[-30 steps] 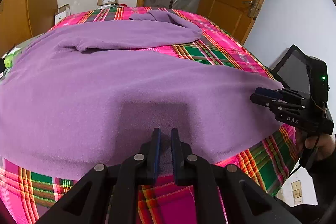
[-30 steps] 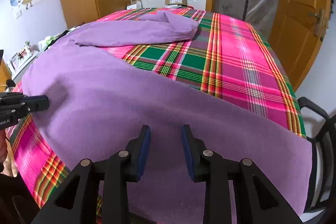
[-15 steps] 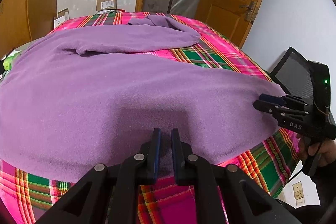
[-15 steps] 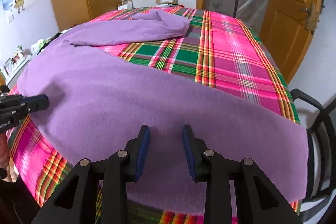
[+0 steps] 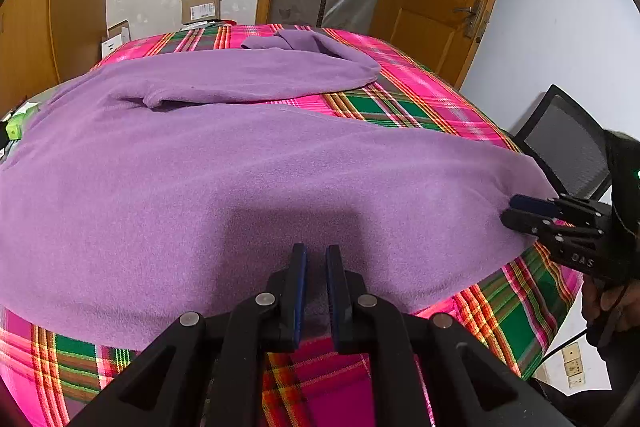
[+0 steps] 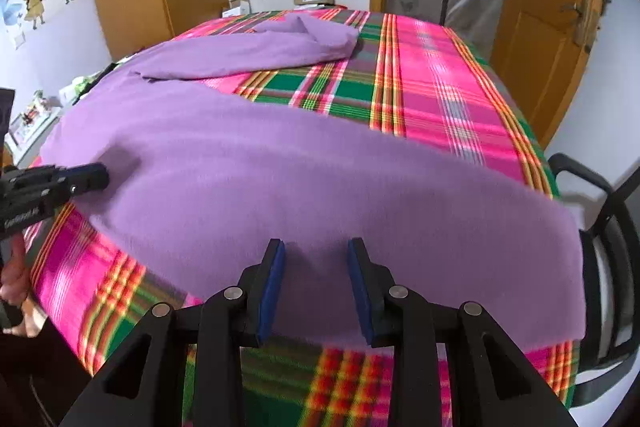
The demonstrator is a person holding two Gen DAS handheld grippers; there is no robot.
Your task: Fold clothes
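Purple fleece garment [image 5: 248, 179] spread flat across the pink-and-green plaid bed cover [image 6: 436, 75], filling the near half of both views. One sleeve [image 5: 256, 75] angled off toward 12 o'clock, its cuff bunched near the far edge of the bed. Near hem draped over the edge at 6 o'clock.

Left gripper [image 5: 316, 291] at 6 o'clock in its own view, jaws narrow, nipping a small pucker of the hem. Right gripper [image 6: 316, 287] with jaws standing wide, poised over the hem toward the garment's other corner, apparently nothing pinched between its pads yet; seen from the left wrist at 3 o'clock, tips just at the fabric's edge.

Judged by the lay of things: barely started. Garment smoothed out, no fold made, sleeve not tucked in. Left to do: secure the second hold, bring the hem over, deal with the sleeve, fold again.

Black office chair [image 6: 612, 227] beside the bed at 3 o'clock.
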